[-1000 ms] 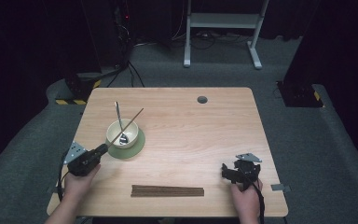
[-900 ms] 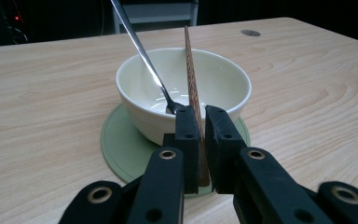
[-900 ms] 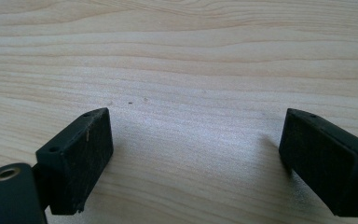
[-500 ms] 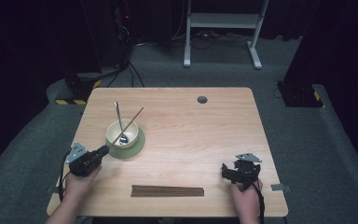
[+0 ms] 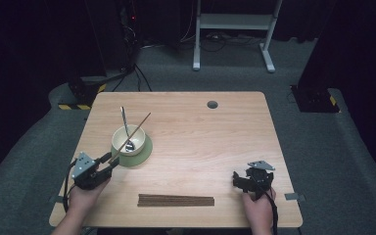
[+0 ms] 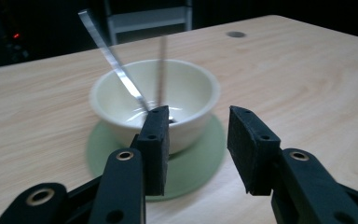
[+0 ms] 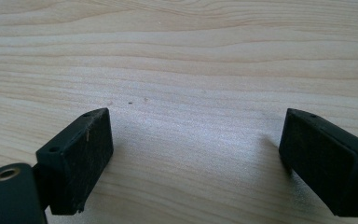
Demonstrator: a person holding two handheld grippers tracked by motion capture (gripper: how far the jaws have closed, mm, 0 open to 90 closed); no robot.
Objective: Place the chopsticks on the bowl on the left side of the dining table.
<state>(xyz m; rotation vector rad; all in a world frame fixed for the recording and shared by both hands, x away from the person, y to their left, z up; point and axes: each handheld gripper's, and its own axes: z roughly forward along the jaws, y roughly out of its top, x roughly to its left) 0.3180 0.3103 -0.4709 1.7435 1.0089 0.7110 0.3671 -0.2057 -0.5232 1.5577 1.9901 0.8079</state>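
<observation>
**Left gripper backs off the bowl, jaws parted, chopstick left inside**

The left gripper (image 5: 108, 164) sits at the near-left of the table, its jaws pointing up and to the right at the cream bowl (image 5: 128, 140), which stands just ahead of its tips on a green saucer (image 5: 145, 152). Its jaws have just been opening and now stand partly spread; in the left gripper view nothing lies between the two black pads (image 6: 154, 140).

Two long things lean in the bowl. A dark chopstick (image 5: 136, 129) runs diagonally, its lower end reaching down over the bowl's near rim toward the left gripper's tips, its upper end rising away to the right. A metal spoon (image 5: 124, 123) has its head in the bowl's bottom and its handle tilted up and away from the gripper. From the gripper's own camera both stand straight ahead, just past the left pad.

A row of dark chopsticks (image 5: 176, 200) lies flat to the right of the left gripper, between the two hands, long axis running across the table edge to edge. It looks about equally near both.

The right gripper (image 5: 247, 182) rests at the near-right, jaws spread wide over bare wood (image 7: 191, 70), holding nothing.
</observation>
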